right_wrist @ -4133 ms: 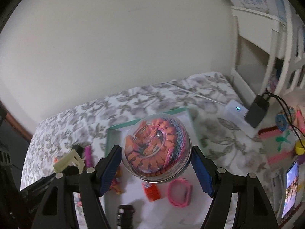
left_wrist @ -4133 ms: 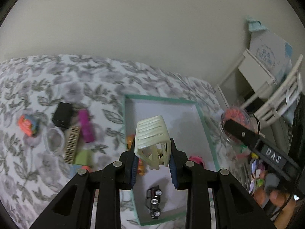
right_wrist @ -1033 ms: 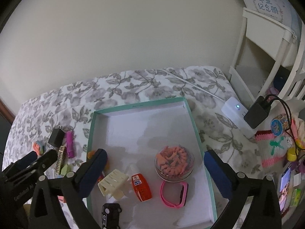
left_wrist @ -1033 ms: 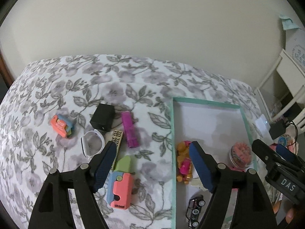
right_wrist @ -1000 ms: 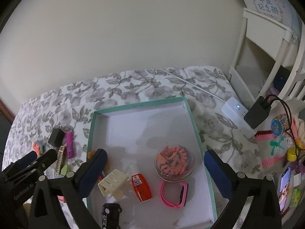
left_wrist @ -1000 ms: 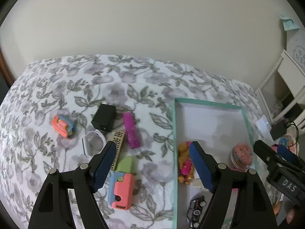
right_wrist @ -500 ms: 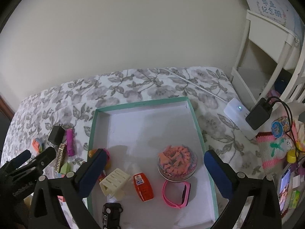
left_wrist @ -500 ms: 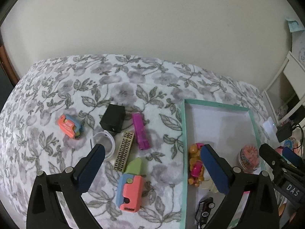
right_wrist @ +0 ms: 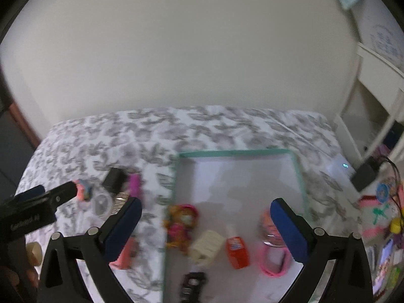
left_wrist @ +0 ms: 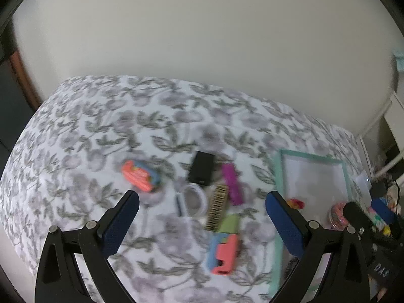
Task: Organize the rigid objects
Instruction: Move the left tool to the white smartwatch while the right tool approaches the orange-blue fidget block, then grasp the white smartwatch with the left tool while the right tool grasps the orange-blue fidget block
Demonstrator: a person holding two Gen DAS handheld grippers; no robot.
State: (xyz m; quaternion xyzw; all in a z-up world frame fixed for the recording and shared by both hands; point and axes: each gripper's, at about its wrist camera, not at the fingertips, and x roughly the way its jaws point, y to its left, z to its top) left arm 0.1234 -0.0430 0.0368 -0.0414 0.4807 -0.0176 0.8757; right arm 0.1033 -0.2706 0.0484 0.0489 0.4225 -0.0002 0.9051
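A shallow teal-rimmed cardboard tray (right_wrist: 299,174) lies on the grey floral bedspread (left_wrist: 101,136). In its near half sit a cream slatted plastic piece (right_wrist: 205,246), an orange plastic bottle (right_wrist: 236,248) and, seemingly, a pink wristband (right_wrist: 274,263). Left of the tray lie a black box (left_wrist: 201,168) and a magenta bar (left_wrist: 232,184).

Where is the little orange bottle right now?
In the right wrist view, the orange bottle lies inside the green-rimmed tray, between the cream plastic piece and the pink band.
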